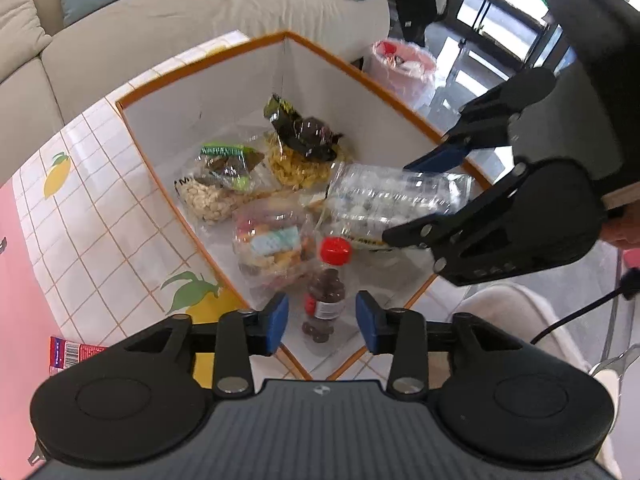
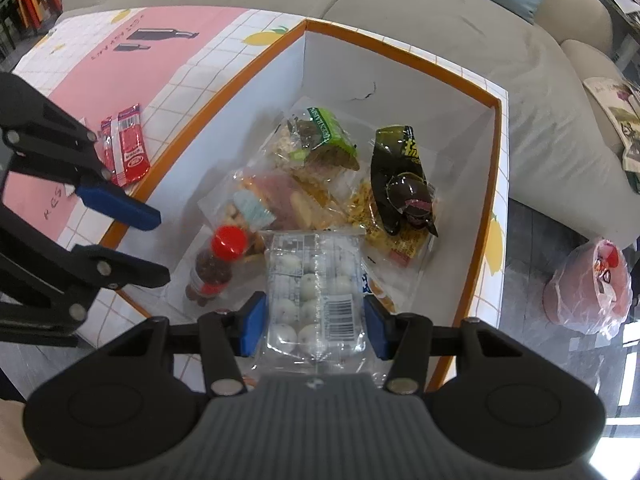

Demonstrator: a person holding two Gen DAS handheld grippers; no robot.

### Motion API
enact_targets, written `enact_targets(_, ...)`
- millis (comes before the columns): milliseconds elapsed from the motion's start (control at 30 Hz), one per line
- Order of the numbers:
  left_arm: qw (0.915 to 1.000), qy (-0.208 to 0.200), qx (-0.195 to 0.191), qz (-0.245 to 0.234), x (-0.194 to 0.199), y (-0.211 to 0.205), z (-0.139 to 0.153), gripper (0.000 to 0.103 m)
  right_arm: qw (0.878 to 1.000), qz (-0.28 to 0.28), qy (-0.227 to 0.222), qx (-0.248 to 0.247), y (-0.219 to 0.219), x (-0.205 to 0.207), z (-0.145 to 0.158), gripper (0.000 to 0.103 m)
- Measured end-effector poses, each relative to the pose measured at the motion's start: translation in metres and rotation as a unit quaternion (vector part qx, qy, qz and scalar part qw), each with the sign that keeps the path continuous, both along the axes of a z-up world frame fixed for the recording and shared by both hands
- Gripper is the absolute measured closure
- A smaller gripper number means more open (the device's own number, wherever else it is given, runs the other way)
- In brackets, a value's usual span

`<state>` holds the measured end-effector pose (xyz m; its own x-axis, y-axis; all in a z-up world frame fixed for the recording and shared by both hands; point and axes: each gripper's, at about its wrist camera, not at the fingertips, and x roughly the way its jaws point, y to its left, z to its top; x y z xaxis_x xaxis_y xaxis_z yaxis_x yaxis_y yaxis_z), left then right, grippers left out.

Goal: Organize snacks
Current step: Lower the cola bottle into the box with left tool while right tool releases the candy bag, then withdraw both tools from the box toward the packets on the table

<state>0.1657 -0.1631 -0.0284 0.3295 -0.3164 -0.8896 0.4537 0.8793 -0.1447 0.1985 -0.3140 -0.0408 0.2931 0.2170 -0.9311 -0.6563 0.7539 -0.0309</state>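
**One packet held over the box, one bottle let go**

One clear packet of white sweets (image 2: 314, 300) sits clamped in the right gripper (image 2: 314, 326), its long axis running along the fingers and out over the near corner of the box (image 2: 486, 184). The left gripper (image 1: 322, 322) stands open just above the red-capped bottle (image 1: 326, 292) — gripping nothing. Inside the box I count one bottle and about four snack bags. Two red sachets (image 2: 126, 144) wait on the tablecloth (image 2: 120, 76) beyond the box's edge — nearer the left gripper.
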Motion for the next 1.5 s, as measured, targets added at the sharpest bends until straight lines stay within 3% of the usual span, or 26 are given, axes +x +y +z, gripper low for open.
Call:
enact_targets(200, 0.9972, -0.016, -0.053, 0.05, -0.007, 0.026, 0.026, 0.046, 0.997, 0.071, -0.013, -0.014, 0.011, -0.004, 0.009, 0.052)
enact_targets(433, 0.992, -0.03, -0.053, 0.111, -0.011, 0.058, 0.032, 0.045, 0.99, 0.124, 0.029, -0.06, 0.033, 0.011, 0.0, 0.052)
enact_targets(667, 0.9881, -0.014, -0.043, 0.147, -0.011, 0.081, 0.019, 0.045, 0.985, 0.115, 0.067, -0.113, 0.05, 0.028, -0.028, 0.052)
enact_targets(900, 0.9849, 0.003, -0.039, 0.168, -0.011, 0.095, 0.008, 0.045, 0.983, 0.088, 0.097, -0.129, 0.053, 0.039, -0.052, 0.051)
enact_targets(1033, 0.9855, 0.004, -0.038, 0.165, -0.014, 0.098, 0.007, 0.045, 0.981, 0.078, 0.102, -0.143, 0.054, 0.04, -0.061, 0.045)
enact_targets(1100, 0.9851, 0.005, -0.039, 0.167, -0.016, 0.1, 0.007, 0.045, 0.981, 0.079, 0.098, -0.149, 0.056, 0.039, -0.06, 0.042)
enact_targets(1167, 0.9837, 0.008, -0.043, 0.174, -0.017, 0.104, 0.006, 0.045, 0.981, 0.068, 0.098, -0.155, 0.056, 0.04, -0.057, 0.031)
enact_targets(1300, 0.9822, 0.012, -0.051, 0.181, -0.024, 0.113, 0.007, 0.045, 0.984, 0.049, 0.087, -0.15, 0.05, 0.043, -0.039, 0.026)
enact_targets(1500, 0.9789, 0.004, -0.046, 0.199, -0.038, 0.133, 0.009, 0.045, 0.99, 0.019, 0.032, -0.138, 0.046, 0.029, 0.002, 0.021)
